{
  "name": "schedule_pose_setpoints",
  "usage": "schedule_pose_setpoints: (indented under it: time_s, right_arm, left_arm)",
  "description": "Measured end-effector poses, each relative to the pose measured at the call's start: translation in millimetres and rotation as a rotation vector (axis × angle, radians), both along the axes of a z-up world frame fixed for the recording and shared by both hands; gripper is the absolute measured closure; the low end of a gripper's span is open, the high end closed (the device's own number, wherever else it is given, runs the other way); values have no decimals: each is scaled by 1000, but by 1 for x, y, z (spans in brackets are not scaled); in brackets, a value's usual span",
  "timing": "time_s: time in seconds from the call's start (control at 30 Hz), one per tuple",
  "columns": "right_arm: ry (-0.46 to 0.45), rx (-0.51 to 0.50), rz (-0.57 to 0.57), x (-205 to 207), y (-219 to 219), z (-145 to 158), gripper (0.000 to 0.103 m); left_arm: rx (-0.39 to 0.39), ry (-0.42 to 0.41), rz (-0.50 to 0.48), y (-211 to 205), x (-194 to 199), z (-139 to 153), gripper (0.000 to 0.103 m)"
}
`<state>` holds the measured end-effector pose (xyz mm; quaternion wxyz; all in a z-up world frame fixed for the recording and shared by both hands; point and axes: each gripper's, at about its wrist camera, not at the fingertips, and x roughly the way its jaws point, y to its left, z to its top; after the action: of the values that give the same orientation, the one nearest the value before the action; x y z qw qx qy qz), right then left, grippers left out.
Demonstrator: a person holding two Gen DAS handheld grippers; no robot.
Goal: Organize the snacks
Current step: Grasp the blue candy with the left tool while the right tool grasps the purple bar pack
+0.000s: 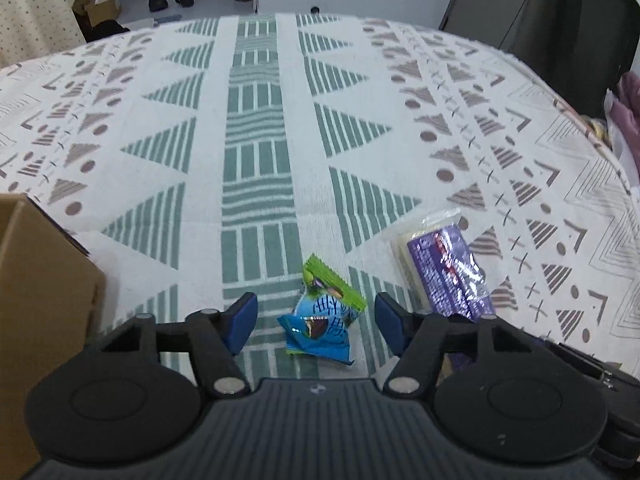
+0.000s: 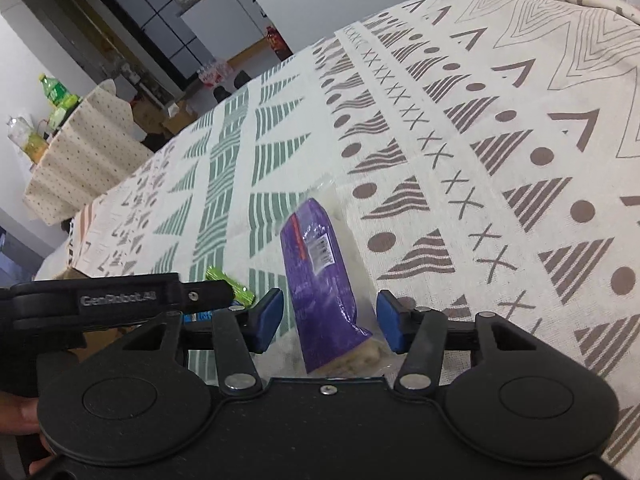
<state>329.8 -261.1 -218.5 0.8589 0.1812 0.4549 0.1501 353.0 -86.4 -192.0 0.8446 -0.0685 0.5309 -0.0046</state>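
A woven cloth (image 1: 256, 128) covers the counter, cream-coloured and printed with green striped triangles down the middle and grey-brown triangles, dots and crosses towards the sides; its weave looks coarse and matte. At the left edge of the left wrist view stands a plain brown cardboard box (image 1: 36, 292), flat-sided and square-cornered, resting on the cloth.

The left hand-held gripper (image 1: 316, 312) is black ribbed plastic with blue pads (image 1: 242, 320), its fingers spread wide apart and gripping nothing. Between them, on the cloth, lies a small crinkled foil snack packet (image 1: 320, 318), blue with a green serrated top end. The right hand-held gripper (image 2: 329, 318) is built alike and also spread apart, empty.

Between its blue pads (image 2: 267, 320), without visibly touching either, lies a purple snack pack (image 2: 320, 264), an oblong block in glossy clear film with a white barcode label and pale contents showing at its near end. In the left wrist view this purple pack sits just to the right of the small packet, apart from it.
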Motion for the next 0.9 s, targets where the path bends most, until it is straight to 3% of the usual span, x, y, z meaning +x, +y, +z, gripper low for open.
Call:
schedule_pose_setpoints:
  time_s: [0.17, 0.3, 0.37, 0.5, 0.7, 0.9]
  right_arm:
    - [-5, -23, 18, -1, 3, -2, 52]
    - [-11, -48, 23, -3, 4, -3, 64]
    - [-6, -36, 28, -4, 4, -2, 70]
    - [9, -7, 27, -6, 2, -1, 75]
    - [34, 30, -15, -15, -2, 9, 78]
    - [3, 26, -21, -28, 2, 28, 79]
  left_arm:
    - [4, 23, 0, -3, 1, -12, 53]
    - [32, 10, 4, -6, 1, -13, 68]
    - [66, 14, -16, -10, -1, -10, 68]
    - [46, 15, -1, -5, -8, 0, 69]
    - [32, -16, -1, 1, -26, 22, 69]
    - [4, -47, 17, 8, -43, 45, 69]
